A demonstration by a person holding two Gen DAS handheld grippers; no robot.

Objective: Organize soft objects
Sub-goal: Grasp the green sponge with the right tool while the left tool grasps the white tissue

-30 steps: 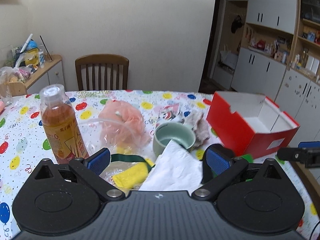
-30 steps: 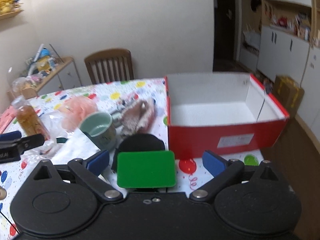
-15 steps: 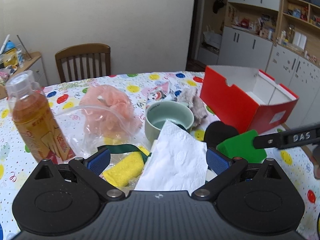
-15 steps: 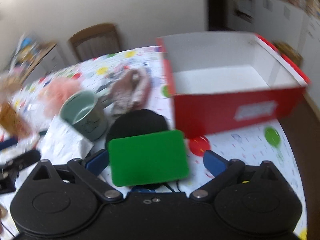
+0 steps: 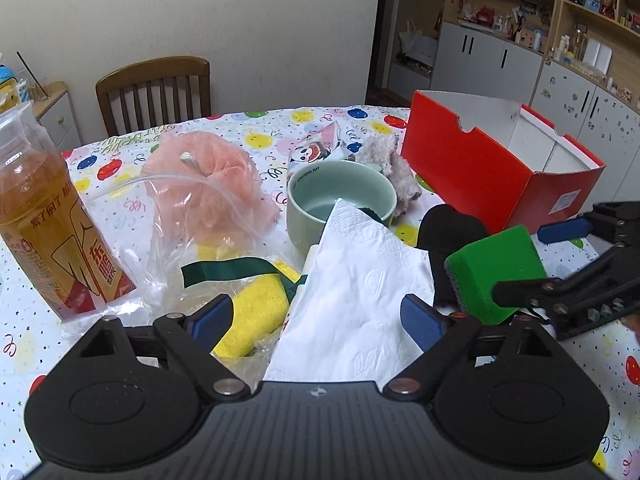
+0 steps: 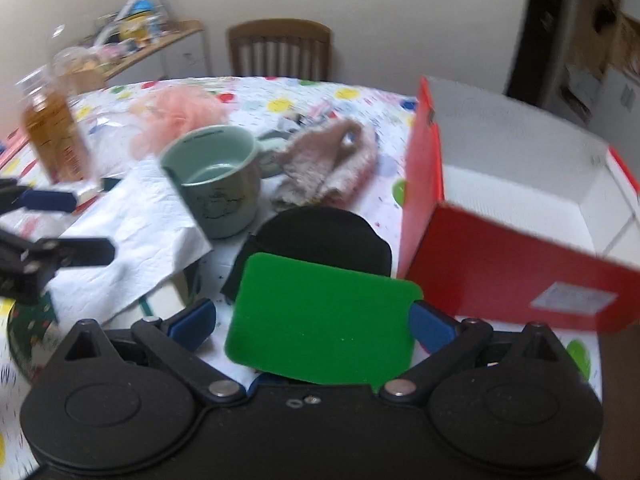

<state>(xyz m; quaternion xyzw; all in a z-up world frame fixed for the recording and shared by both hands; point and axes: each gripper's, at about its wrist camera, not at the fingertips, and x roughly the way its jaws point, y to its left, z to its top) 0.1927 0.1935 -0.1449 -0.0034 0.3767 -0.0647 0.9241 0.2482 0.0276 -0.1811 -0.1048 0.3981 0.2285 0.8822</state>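
Left wrist view: my left hand-held gripper (image 5: 316, 322) is closing around the white paper napkin (image 5: 360, 292), light and limp, just in front of the green mug (image 5: 340, 196); pads not yet pressing.

Right wrist view: my right hand-held gripper (image 6: 312, 322) straddles the green sponge (image 6: 324, 320), squashy, beside the red box (image 6: 500, 272); I cannot tell whether it pinches.

Glossy ceramic mug (image 5: 340, 196), crinkled paper napkin (image 5: 360, 292)

Cup (image 5: 341, 192) & bottle (image 5: 44, 216) crowd table centre; red box (image 5: 472, 164) blocks right, open top.
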